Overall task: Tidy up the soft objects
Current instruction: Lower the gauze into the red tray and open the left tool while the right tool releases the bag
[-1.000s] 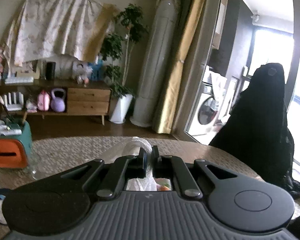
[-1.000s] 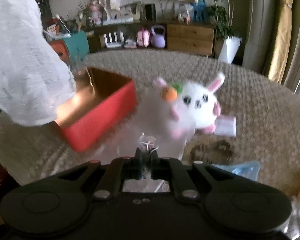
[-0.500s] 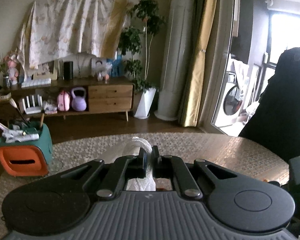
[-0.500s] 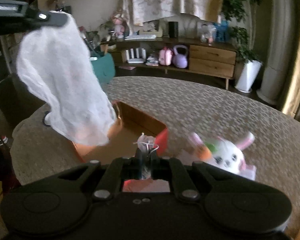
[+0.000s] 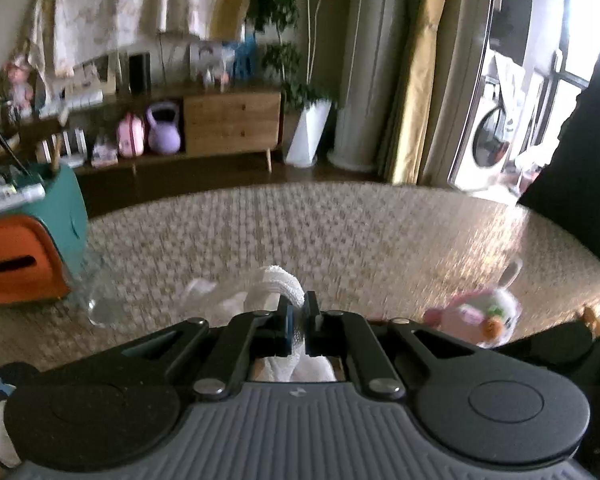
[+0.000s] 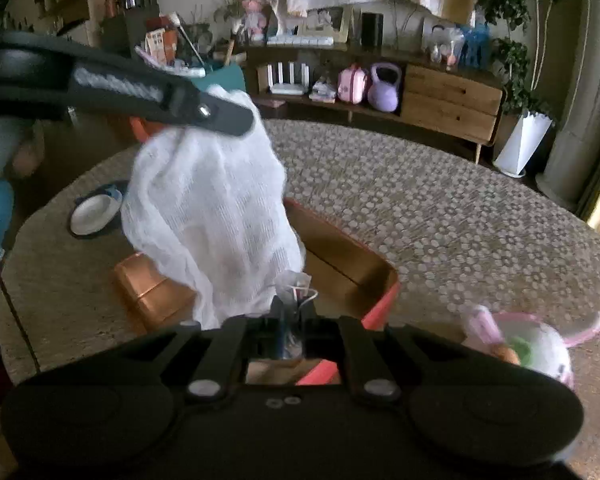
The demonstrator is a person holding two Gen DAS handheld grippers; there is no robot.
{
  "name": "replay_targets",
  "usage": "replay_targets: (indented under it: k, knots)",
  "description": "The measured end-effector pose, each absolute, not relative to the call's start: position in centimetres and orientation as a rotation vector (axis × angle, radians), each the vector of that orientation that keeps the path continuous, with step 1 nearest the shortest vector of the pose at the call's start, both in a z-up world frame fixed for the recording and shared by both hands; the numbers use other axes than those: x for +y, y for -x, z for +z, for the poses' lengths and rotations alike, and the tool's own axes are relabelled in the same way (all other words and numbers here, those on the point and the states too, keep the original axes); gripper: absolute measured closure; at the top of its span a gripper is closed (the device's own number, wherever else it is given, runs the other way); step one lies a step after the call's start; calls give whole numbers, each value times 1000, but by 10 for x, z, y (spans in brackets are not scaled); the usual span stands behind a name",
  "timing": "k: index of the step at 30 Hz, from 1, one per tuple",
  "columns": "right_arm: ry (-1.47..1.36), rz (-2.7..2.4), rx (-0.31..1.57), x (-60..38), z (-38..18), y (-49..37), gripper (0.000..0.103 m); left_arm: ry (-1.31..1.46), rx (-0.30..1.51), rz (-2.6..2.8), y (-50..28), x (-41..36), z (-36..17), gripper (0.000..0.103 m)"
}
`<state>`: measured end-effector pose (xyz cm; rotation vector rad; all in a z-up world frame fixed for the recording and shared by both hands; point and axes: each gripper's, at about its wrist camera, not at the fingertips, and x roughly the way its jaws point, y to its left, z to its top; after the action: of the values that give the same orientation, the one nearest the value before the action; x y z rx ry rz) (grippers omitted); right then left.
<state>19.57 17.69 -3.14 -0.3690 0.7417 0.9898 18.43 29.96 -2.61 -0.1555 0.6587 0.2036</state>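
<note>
- Right wrist view gives you the clearest read: your left gripper (image 6: 236,128) is clenched on the top of a white gauzy cloth (image 6: 212,216), which hangs in a bunch over the open red box (image 6: 380,300) on the table (image 6: 440,208).
- Your right gripper (image 6: 294,312) is pinched tight on a small crinkly clear wrapper with a white thread (image 6: 296,284); what is inside it you cannot tell from here. It sits just above the near edge of the box.
- Judging by that, you are at the putting-away step: the cloth is over the box but not yet inside it.
- Your next move calls for lowering the cloth until its bulk rests on the box floor, then letting go. Keep the right gripper's wrapper out from under the falling folds, or it may get buried or snagged.
- The stuffed bunny (image 6: 536,344) lies on the table just right of the box, likely a later pick.
- Left wrist view shows what the other cannot: the cloth (image 5: 278,284) looped up through the left gripper (image 5: 296,320), squeezed between its closed jaws. It also shows a clear glass (image 5: 100,300) beside an orange and teal bin (image 5: 32,248).
- That view hides the box entirely; only the right wrist view tells you where the cloth hangs relative to it.
</note>
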Motion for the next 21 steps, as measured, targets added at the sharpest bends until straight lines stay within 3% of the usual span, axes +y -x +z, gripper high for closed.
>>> replay_targets:
  k: [9, 21]
  knots:
    - [432, 1000, 789, 207, -60, -201, 96, 153, 811, 168, -216, 307, -79, 98]
    - [480, 1012, 805, 216, -77, -192, 84, 190, 952, 116, -226, 311, -117, 98]
